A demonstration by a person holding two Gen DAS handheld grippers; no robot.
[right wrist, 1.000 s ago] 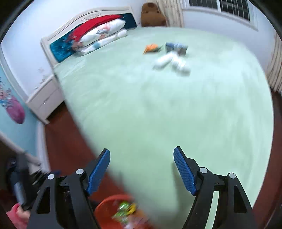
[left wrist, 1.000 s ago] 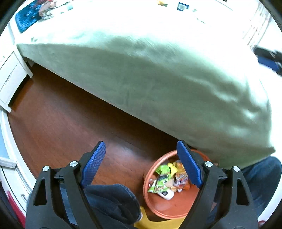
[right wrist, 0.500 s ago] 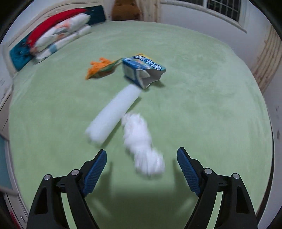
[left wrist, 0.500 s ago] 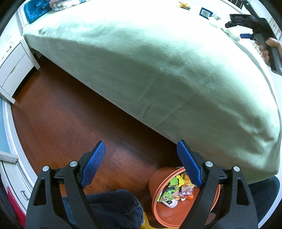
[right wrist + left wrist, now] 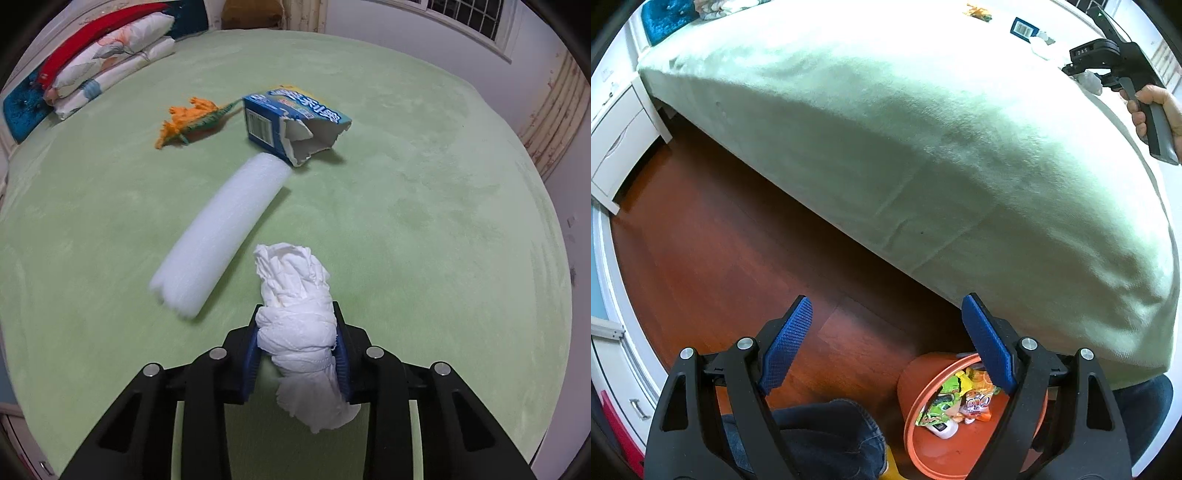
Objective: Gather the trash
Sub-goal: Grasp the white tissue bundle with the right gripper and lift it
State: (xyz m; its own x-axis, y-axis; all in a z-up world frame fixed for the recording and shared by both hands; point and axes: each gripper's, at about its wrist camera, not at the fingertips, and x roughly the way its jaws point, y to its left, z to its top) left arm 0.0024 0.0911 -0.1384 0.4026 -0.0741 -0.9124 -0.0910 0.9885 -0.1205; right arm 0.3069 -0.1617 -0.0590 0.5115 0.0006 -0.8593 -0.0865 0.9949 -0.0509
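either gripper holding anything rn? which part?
Right gripper is shut on the crumpled white tissue wad, pinching its near, lower half. Left gripper is open, holding nothing.

My right gripper (image 5: 298,345) pointed steeply down with its jaws clamped tight on something, while my left gripper (image 5: 886,338) hung angled downward, jaws wide apart.

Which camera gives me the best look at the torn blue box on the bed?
Right wrist: the torn blue box is close and sharp, its open end visible. The left wrist view shows only a tiny barcode panel at the far bed edge.
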